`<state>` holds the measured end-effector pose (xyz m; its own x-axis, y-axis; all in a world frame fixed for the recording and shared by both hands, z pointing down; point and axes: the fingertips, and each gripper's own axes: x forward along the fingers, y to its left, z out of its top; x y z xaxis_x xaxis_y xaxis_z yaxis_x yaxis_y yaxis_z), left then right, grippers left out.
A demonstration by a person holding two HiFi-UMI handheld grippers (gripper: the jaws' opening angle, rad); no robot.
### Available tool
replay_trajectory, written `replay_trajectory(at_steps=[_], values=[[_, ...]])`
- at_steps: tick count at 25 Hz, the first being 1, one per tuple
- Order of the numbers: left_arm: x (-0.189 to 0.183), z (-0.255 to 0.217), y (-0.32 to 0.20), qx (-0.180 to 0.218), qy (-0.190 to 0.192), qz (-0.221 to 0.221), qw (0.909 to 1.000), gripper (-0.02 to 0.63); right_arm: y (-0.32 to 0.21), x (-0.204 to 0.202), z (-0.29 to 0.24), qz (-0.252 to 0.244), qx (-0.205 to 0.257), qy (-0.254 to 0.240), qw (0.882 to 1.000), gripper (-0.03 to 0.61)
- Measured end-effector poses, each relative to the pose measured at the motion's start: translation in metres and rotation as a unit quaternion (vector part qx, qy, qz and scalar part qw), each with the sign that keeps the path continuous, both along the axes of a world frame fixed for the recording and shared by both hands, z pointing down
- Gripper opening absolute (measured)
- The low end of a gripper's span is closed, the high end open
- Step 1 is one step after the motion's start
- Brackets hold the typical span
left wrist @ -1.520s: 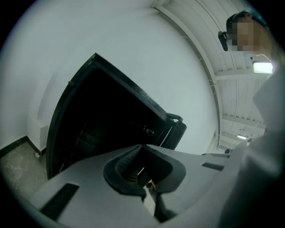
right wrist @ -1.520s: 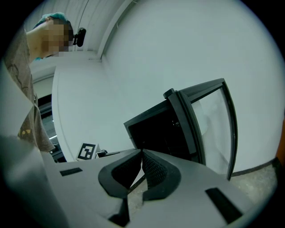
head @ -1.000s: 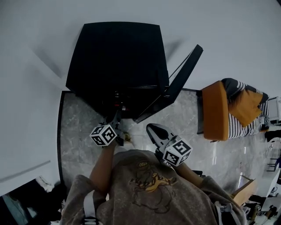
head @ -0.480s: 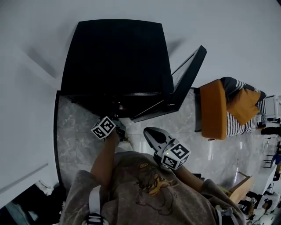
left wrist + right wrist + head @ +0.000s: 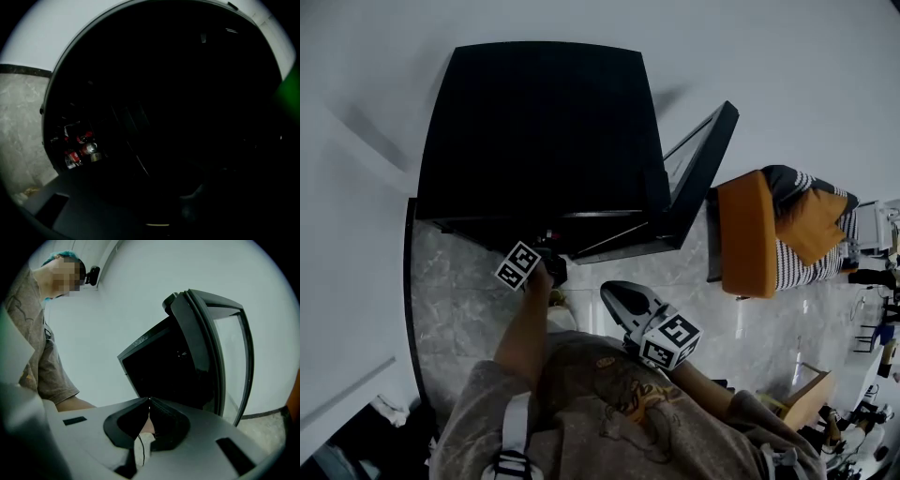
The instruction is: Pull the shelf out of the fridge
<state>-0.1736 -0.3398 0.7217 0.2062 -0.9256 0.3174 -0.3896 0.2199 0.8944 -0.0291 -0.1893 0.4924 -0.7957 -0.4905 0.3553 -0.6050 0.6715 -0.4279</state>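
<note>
Black fridge on marble floor (white walls); left tongs opening, nothing between; right tongs together.

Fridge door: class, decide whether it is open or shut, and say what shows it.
Open. In the head view the door stands swung out to the right of the black fridge, angled away from its front edge.
</note>
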Motion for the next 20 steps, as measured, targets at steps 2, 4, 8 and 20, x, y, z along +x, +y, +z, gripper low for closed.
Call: replay_trajectory(at_steps=[2,4,8,20], values=[[-0.001,0.007,-0.007,-0.003,0.025,-0.017,0.9996,0.165,0.002,0.001,0.002,-0.002,-0.003,0.004,1.0,0.021],[-0.003,0.013,-0.014,-0.003,0.042,-0.032,0.9986,0.176,0.003,0.002,0.005,-0.002,-0.008,0.007,1.0,0.022],[-0.006,0.021,-0.03,-0.001,0.046,-0.042,0.9981,0.176,0.001,0.006,0.009,0.006,-0.017,0.013,1.0,0.021],[-0.021,0.036,-0.058,0.012,0.081,-0.086,0.9929,0.108,-0.005,0.011,0.014,0.02,-0.022,0.018,0.999,0.021]])
